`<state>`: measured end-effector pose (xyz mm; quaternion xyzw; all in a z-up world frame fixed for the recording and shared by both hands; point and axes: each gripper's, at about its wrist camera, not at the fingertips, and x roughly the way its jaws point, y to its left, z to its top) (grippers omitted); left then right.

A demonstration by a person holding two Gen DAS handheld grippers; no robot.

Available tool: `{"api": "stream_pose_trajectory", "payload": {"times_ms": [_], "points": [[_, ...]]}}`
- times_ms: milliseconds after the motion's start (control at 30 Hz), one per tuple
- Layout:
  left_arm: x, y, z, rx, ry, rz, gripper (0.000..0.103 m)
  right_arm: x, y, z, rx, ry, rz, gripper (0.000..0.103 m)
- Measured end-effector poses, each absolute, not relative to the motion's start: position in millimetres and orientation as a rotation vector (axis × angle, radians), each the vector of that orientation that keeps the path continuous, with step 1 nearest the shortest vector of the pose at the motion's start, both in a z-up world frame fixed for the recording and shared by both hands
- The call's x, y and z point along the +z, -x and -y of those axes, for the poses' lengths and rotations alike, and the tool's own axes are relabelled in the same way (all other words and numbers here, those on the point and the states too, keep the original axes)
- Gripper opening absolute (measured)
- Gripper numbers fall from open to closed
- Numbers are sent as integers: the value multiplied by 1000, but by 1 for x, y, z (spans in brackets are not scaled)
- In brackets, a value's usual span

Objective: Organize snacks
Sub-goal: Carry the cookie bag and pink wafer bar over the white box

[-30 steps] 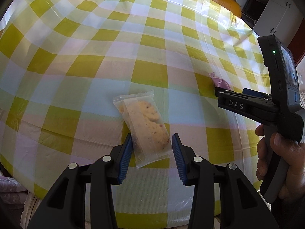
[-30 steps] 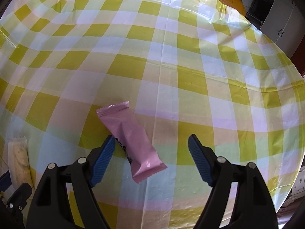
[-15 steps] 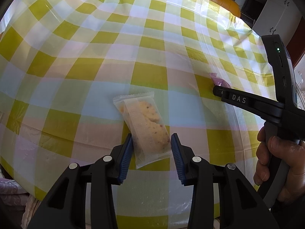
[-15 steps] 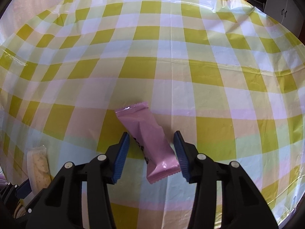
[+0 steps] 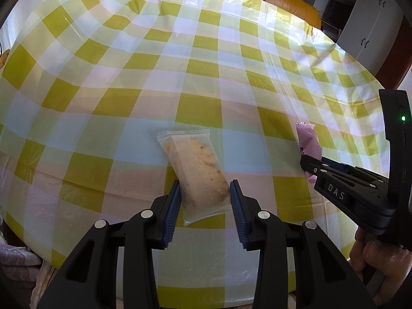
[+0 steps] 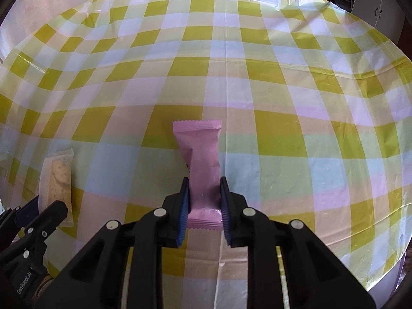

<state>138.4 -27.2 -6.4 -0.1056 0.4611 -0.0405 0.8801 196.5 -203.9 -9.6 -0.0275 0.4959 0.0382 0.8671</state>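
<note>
A big table with a yellow checked cloth holds the snacks, where the right gripper squeezes the near end of the pink bar, and to its left the left gripper has its fingers around the cookie bag, maybe just touching.

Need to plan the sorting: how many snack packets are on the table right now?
2. The clear cookie packet lies between the fingers of the left hand-held gripper; the pink bar packet is clamped in the right hand-held gripper. Others may lie out of view.
</note>
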Motion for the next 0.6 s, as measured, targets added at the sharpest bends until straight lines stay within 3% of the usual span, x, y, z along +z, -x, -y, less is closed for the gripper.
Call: {"api": "stream_pose_trajectory", "payload": {"times_ms": [600], "points": [[18,-107,40,-123,197,-924,37,19,-134,222,82,0,-1015,22]]}}
